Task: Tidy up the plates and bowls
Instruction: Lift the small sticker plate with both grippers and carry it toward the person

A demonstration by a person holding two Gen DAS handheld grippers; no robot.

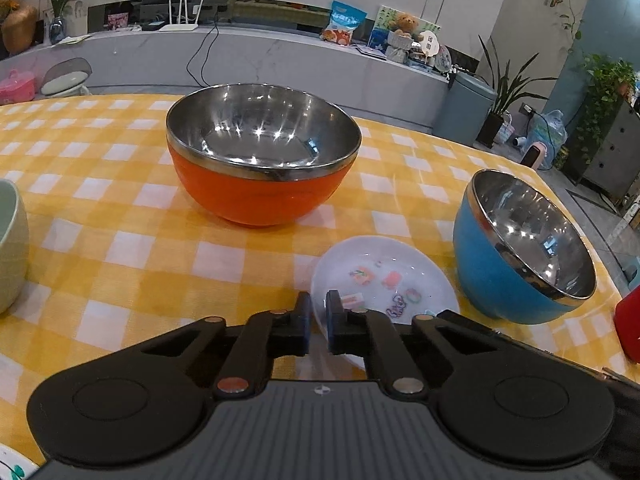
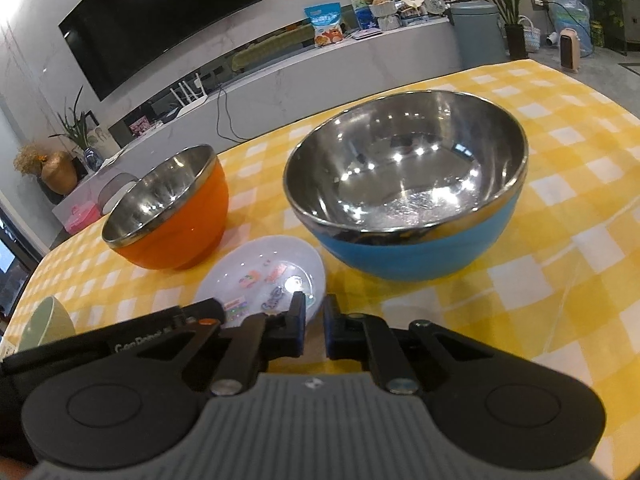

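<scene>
A small white plate with cartoon prints lies on the yellow checked tablecloth. My left gripper has its jaws nearly closed around the plate's near left rim. My right gripper has its jaws nearly closed around the same plate's near right rim. An orange steel-lined bowl stands upright behind the plate; it also shows in the right wrist view. A blue steel-lined bowl stands right of the plate, large in the right wrist view.
A pale green bowl sits at the left edge, also in the right wrist view. A red object is at the far right. The table edge runs behind the bowls, with a TV cabinet beyond.
</scene>
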